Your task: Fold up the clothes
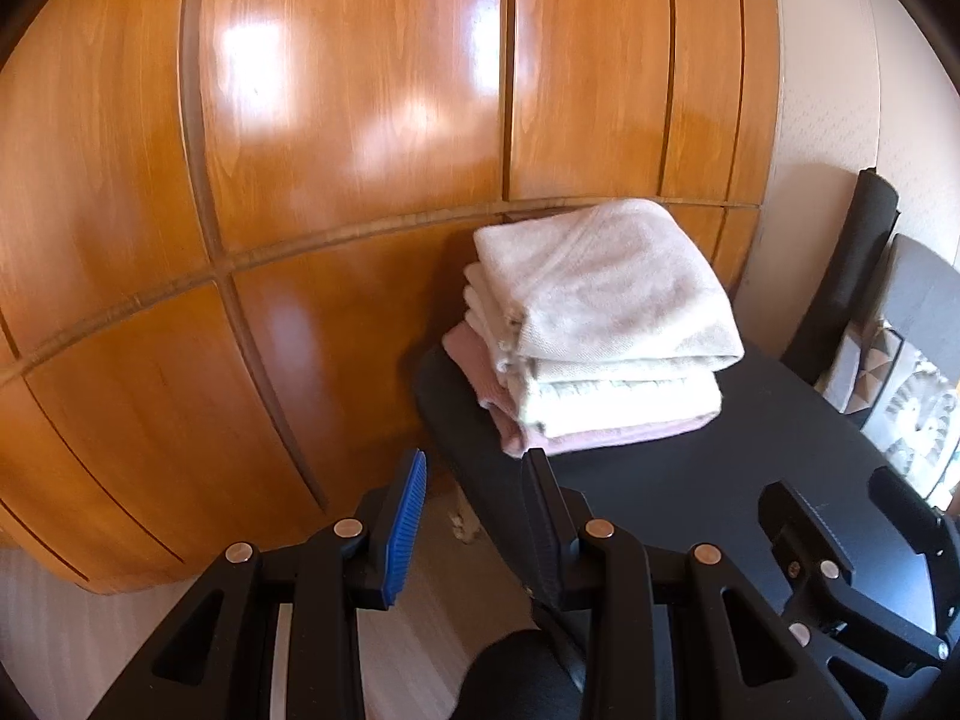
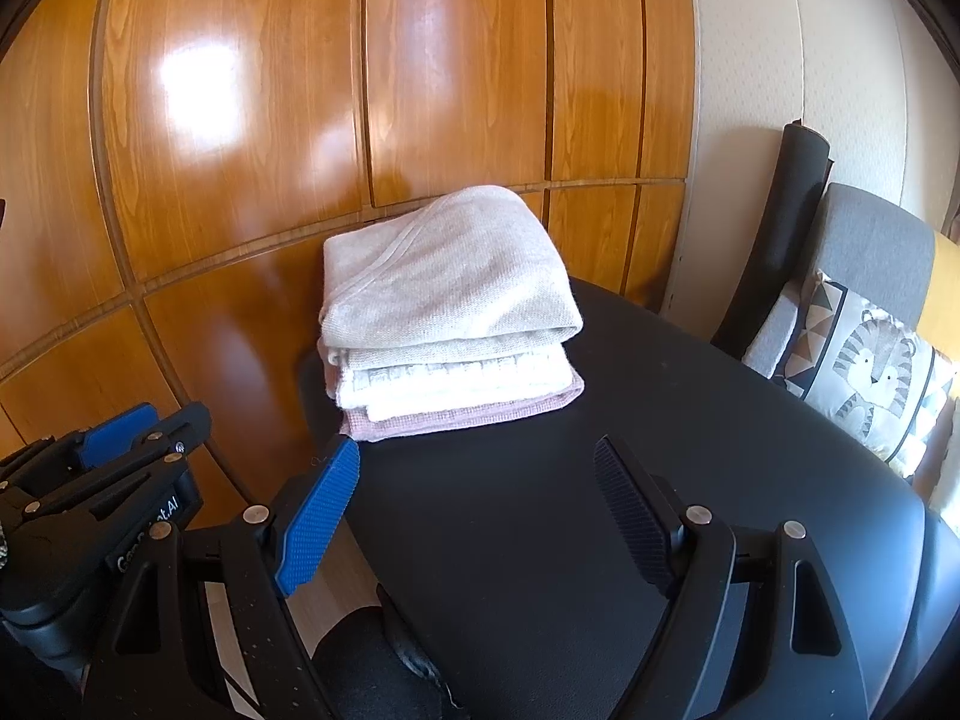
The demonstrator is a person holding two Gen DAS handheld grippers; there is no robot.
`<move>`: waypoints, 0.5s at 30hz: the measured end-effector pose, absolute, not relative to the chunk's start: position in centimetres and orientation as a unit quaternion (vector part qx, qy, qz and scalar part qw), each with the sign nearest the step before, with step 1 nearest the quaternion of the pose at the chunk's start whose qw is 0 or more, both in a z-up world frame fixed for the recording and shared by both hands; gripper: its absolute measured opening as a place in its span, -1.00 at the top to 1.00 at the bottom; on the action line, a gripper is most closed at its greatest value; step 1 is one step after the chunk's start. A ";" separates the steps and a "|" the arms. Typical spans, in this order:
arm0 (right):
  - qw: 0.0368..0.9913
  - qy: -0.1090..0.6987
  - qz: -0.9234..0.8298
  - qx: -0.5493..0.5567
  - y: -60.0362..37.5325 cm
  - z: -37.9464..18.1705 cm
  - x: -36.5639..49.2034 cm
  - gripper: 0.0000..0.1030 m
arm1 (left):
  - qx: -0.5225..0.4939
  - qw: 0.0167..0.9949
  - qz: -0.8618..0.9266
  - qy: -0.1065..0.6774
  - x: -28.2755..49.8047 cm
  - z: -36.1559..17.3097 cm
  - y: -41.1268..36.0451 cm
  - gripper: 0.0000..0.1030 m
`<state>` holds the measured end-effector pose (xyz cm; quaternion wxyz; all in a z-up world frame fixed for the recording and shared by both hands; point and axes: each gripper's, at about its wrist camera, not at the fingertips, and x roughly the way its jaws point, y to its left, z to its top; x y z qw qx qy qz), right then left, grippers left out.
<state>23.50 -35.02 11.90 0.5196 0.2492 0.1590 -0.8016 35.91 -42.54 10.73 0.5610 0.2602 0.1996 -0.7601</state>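
Observation:
A stack of folded clothes (image 1: 600,330) (image 2: 450,306) lies at the far left corner of a black table (image 1: 690,480) (image 2: 540,510): a beige piece on top, a white knit one under it, a pink one at the bottom. My left gripper (image 1: 477,468) hovers near the table's left edge, just short of the stack, open with nothing between its fingers. My right gripper (image 2: 477,456) stands wide open over the bare black top in front of the stack, holding nothing. The left gripper (image 2: 129,426) also shows at the left of the right wrist view.
A glossy wooden wardrobe (image 1: 300,180) (image 2: 270,120) rises right behind the table. To the right stand a dark chair back (image 2: 780,240) and a grey chair with a tiger-print cushion (image 2: 870,372). Pale floor (image 1: 432,618) shows below the table's left edge.

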 end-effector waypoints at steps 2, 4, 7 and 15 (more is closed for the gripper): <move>0.520 0.159 -0.802 0.247 -35.1 12.0 23.5 -0.62 | 0.256 0.556 -0.765 0.201 36.0 10.9 -42.5 0.35; 0.519 0.161 -0.803 0.244 -35.2 12.1 23.4 -0.62 | 0.252 0.551 -0.769 0.204 36.0 11.0 -42.5 0.35; 0.519 0.163 -0.805 0.235 -35.4 12.5 23.5 -0.62 | 0.251 0.540 -0.773 0.221 36.2 11.0 -42.9 0.35; 0.516 0.166 -0.811 0.221 -35.6 12.9 23.6 -0.62 | 0.224 0.528 -0.788 0.225 36.5 11.6 -42.3 0.35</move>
